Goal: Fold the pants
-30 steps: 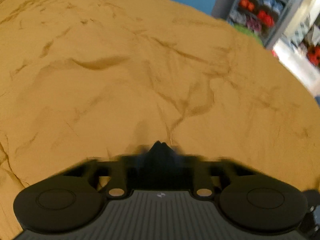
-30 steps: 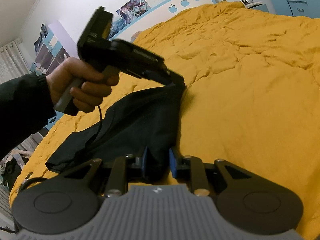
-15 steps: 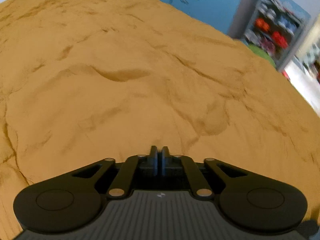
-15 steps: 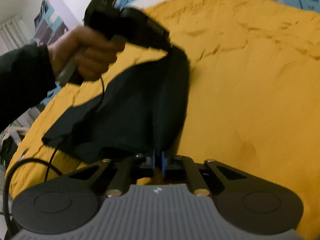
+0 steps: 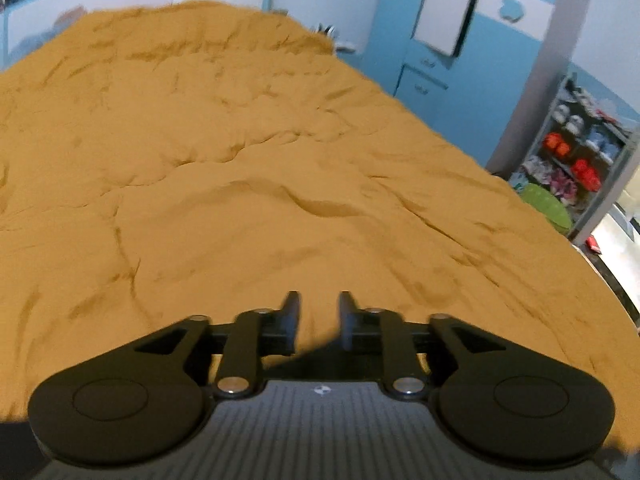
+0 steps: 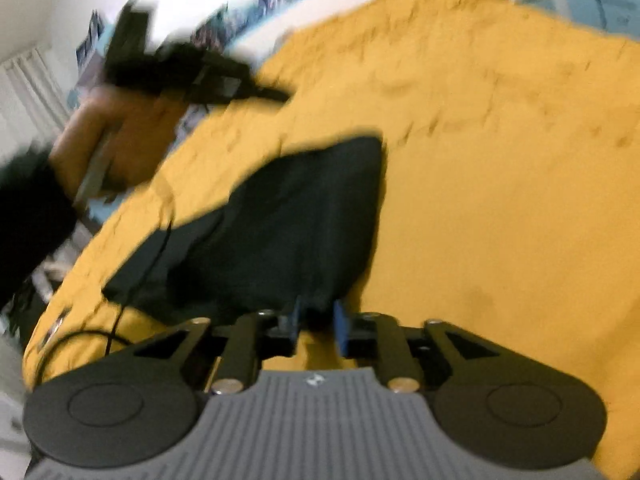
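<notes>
On rumpled mustard-yellow bedspread (image 6: 500, 168), dark folded fabric pants (image 6: 288, 220) lie at 11 o'clock of right gripper (image 6: 316, 320). Both grippers spread, empty; left gripper (image 5: 316, 322) clear of cloth. Judged: fold laid; next regrasp edge.

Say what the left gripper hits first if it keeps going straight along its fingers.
Most likely the bedspread. The left gripper is open and empty, and only rumpled orange cover lies ahead of it. The pants are absent from its view. How far off the cover is cannot be told.
</notes>
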Tool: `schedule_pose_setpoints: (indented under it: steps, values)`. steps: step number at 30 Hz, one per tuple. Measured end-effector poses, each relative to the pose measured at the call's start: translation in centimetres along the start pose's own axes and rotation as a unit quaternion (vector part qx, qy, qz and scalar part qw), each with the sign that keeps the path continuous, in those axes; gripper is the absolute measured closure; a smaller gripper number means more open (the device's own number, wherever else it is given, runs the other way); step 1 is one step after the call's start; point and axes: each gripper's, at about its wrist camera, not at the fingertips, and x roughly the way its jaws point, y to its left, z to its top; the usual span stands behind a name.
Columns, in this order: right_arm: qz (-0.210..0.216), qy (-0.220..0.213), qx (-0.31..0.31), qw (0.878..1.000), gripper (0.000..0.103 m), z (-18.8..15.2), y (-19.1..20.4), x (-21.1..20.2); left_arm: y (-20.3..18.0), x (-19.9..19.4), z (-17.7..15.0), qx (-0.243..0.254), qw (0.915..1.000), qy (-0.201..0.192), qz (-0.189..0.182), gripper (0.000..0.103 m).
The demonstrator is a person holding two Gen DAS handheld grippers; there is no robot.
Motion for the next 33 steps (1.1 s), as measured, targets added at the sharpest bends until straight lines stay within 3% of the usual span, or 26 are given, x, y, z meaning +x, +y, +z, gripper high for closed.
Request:
schedule_pose_setpoints:
  steps: [3, 8, 11, 13, 16, 19, 22, 25, 33]
  values:
    - [-0.006, -0.035, -0.018, 0.999, 0.086, 1.4, 1.4, -0.7, -1.0, -2.4, -4.2, 0.011, 0.9999, -0.005, -0.010, 0.068]
    - [0.009, -0.037, -0.081, 0.996, 0.084, 2.4, 4.8, 1.9, -1.2, -2.7, -10.3, -0.015, 0.9995, 0.027, -0.006, 0.068]
    - [-0.026, 0.010, -0.120, 0.992, 0.084, 1.2, 6.1, 5.4, -0.6, -2.1, -12.7, -0.039, 0.9979, 0.051, -0.004, 0.068]
    - [-0.059, 0.054, -0.144, 0.986, 0.084, -0.3, 6.6, 6.9, -0.4, -3.2, -13.7, -0.046, 0.9978, 0.048, -0.009, 0.068]
    - [-0.068, 0.047, -0.159, 0.984, 0.080, -0.4, 7.8, 5.9, 0.9, -6.1, -14.5, -0.070, 0.9969, 0.025, -0.025, 0.068]
    - [-0.052, 0.029, -0.160, 0.985, 0.078, 0.1, 8.9, 4.9, 3.6, -9.5, -15.8, -0.120, 0.9926, -0.012, -0.008, 0.055]
    - [-0.057, 0.020, -0.193, 0.979, 0.077, 0.5, 11.6, 5.5, 7.8, -12.6, -17.4, -0.195, 0.9795, -0.051, 0.006, 0.052]
    - [-0.054, 0.018, -0.211, 0.976, 0.075, 1.3, 14.1, 6.5, 12.1, -15.4, -19.3, -0.275, 0.9579, -0.079, 0.028, 0.050]
    - [-0.053, 0.021, -0.240, 0.969, 0.073, 1.2, 18.9, 8.8, 19.7, -19.7, -23.0, -0.396, 0.9073, -0.133, 0.050, 0.038]
